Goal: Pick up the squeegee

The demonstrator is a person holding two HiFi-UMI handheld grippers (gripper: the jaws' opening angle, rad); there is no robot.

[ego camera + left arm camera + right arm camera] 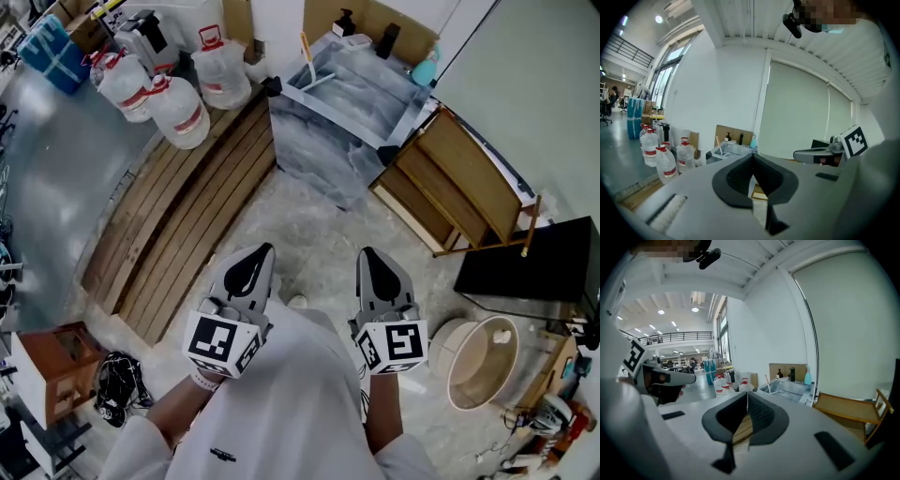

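**A:** What is closest in?

**B:** Both claws, side by side at the bottom centre of the head view, just ahead of the person's white top. The left claw has its jaws pressed together with nothing between them. The right claw is closed just as tight and is empty too.

**A:** And around them?

**B:** Pale mottled floor lies beneath. Left of the claws, a slatted wooden platform runs diagonally up toward the centre. At lower right sits a round beige tub, with a black box above it at the right edge.

**A:** Further out?

**B:** Right of centre there is a wooden rack. It stands just beside a grey basin lined with plastic sheeting, at top centre.

**A:** So where is the squeegee?

**B:** The squeegee lies in the left end of that basin, with its handle slanting up past the wall. It is well apart from both claws, and neither touches it.

**A:** Anything beyond it?

**B:** On the basin's far side stand dark bottles, with a teal spray bottle at the right corner. In the upper left, water jugs with red caps cluster at the platform's far end.
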